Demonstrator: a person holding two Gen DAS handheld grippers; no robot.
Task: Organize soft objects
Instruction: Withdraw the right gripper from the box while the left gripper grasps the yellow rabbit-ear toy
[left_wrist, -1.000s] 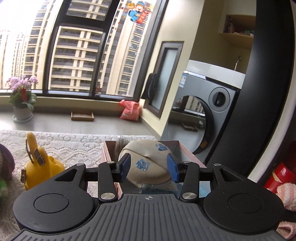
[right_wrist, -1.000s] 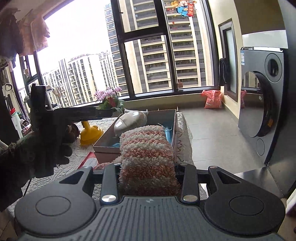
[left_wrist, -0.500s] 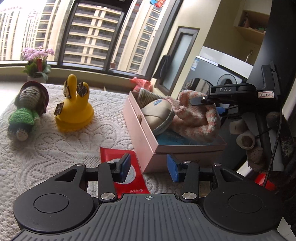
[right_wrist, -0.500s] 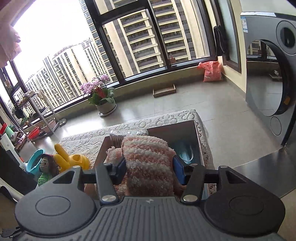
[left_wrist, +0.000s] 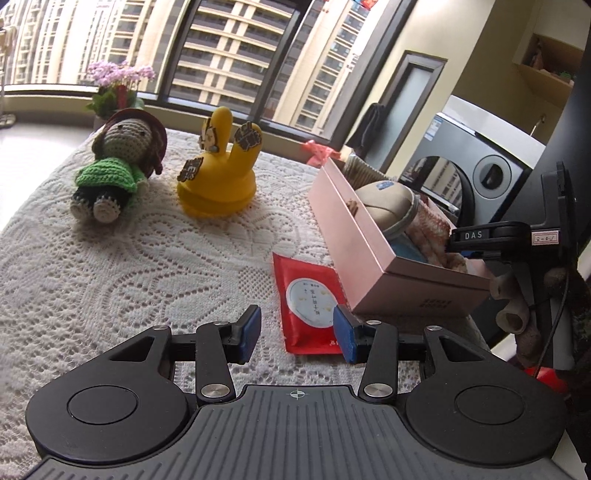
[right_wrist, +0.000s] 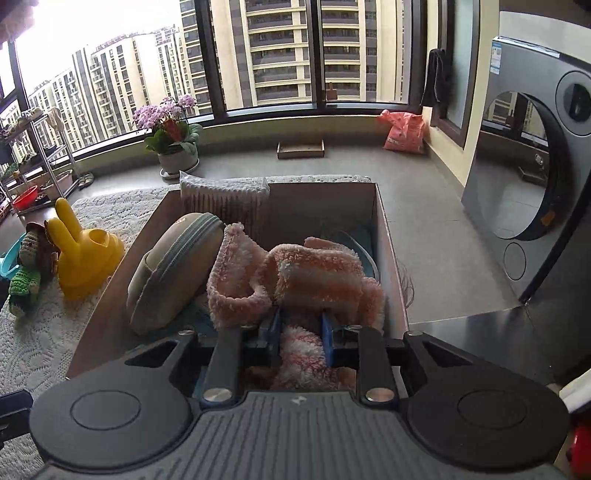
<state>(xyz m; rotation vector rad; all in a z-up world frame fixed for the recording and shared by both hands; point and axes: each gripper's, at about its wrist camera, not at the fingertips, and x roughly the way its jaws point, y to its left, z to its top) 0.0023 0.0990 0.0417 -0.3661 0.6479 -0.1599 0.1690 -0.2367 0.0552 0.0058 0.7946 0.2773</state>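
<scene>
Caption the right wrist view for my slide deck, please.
Right tongs shut on the pink striped fluffy sock, lowered into the cardboard box beside a beige zip pouch.

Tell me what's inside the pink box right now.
Inside the pink box are a beige zip pouch, a pack of cotton swabs and the pink fuzzy socks gripped by the right gripper. Something blue lies underneath, mostly covered.

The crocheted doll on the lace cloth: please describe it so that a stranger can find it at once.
Start from the white lace tablecloth and look left of the pink box. Two toys sit there side by side; the crocheted doll lies farthest left, next to the yellow hand-shaped toy. Only the doll is yarn, with green sweater and brown hair.
</scene>
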